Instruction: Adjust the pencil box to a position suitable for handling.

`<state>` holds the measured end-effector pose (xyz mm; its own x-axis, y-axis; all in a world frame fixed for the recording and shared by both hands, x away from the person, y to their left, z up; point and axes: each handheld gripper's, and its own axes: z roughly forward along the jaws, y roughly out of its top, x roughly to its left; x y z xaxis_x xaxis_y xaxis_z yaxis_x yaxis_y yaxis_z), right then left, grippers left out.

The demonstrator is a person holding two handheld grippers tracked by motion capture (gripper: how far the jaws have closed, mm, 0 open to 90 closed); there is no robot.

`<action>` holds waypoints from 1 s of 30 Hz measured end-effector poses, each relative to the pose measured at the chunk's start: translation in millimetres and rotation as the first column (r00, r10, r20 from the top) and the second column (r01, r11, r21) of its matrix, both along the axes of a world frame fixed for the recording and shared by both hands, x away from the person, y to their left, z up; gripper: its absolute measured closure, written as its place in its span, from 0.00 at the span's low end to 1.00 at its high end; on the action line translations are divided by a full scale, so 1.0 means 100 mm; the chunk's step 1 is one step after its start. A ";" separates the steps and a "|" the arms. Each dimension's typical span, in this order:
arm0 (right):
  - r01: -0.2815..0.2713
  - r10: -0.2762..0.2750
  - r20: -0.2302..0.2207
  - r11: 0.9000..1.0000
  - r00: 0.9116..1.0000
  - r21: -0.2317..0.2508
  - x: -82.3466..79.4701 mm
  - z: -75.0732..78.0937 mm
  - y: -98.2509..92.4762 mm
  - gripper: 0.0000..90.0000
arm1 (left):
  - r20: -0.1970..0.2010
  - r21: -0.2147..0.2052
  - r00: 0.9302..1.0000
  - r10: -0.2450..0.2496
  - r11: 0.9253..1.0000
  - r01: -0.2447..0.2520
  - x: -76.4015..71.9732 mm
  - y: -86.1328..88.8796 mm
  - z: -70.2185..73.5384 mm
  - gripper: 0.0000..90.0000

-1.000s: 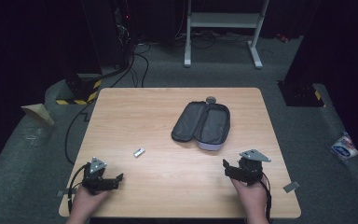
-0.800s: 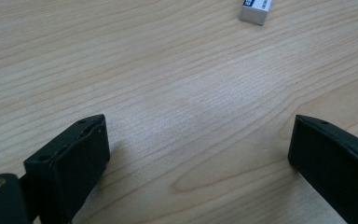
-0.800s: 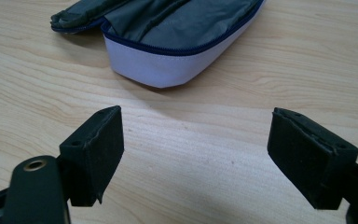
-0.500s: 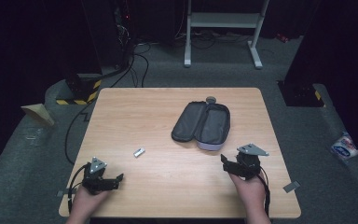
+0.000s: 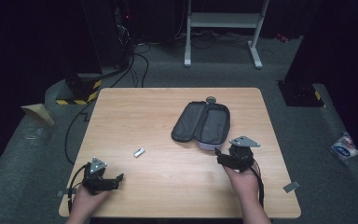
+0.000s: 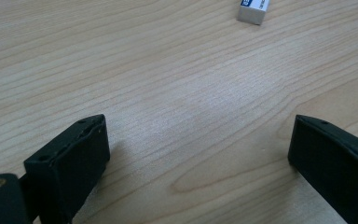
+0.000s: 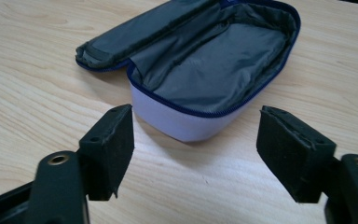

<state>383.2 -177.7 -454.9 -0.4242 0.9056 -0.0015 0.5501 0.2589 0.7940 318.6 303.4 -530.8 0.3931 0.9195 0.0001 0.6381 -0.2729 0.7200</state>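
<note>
My right gripper (image 5: 223, 157), jaws wide and empty, faces the open case (image 7: 200, 65) mid-table. My left gripper (image 5: 113, 179), likewise spread, rests near the eraser (image 5: 139, 152). Probably fetching it comes next.

Bright tabletop, dark surroundings, soft shadows

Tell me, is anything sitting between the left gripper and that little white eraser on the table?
Nothing visible does. The left gripper rests open near the table's front left corner, and the white eraser lies ahead of it with only bare wood between. The open pencil case sits well off to the right.
</note>
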 end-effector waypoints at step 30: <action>-0.051 0.051 -0.088 0.999 0.995 0.005 0.45 -0.14 0.31 0.61 | 0.005 0.012 1.000 -0.006 1.000 0.006 0.01 -0.01 0.00 0.06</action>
